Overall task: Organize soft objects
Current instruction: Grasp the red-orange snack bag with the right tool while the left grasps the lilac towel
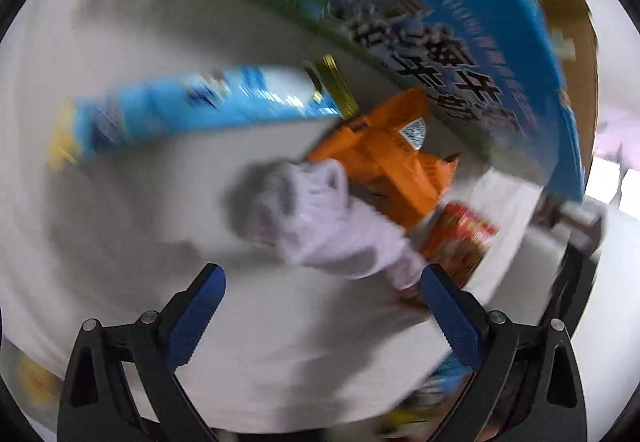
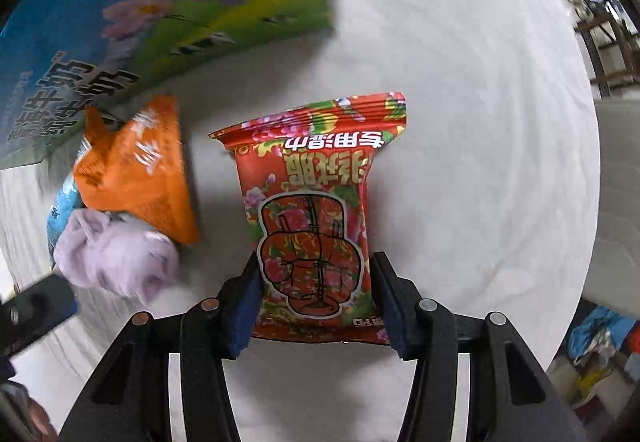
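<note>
My right gripper [image 2: 318,274] points down at the white table, shut on a red floral wet-wipe packet [image 2: 312,202] whose sides are pinched in between the blue pads. The same red packet [image 1: 460,238] shows at the right of the blurred left wrist view. To its left lie an orange packet [image 2: 140,170] and a bunched lavender cloth [image 2: 116,258]. My left gripper [image 1: 322,278] is open and empty. The lavender cloth [image 1: 320,218] lies just beyond its fingertips, closer to the right finger, with the orange packet [image 1: 384,158] behind it.
A large blue and green printed carton [image 2: 160,14] stands behind the packets, and the carton [image 1: 440,22] fills the top of the left wrist view. A light blue pack [image 1: 192,110] lies at the left on the white table [image 2: 460,122]. Furniture shows past the table's right edge.
</note>
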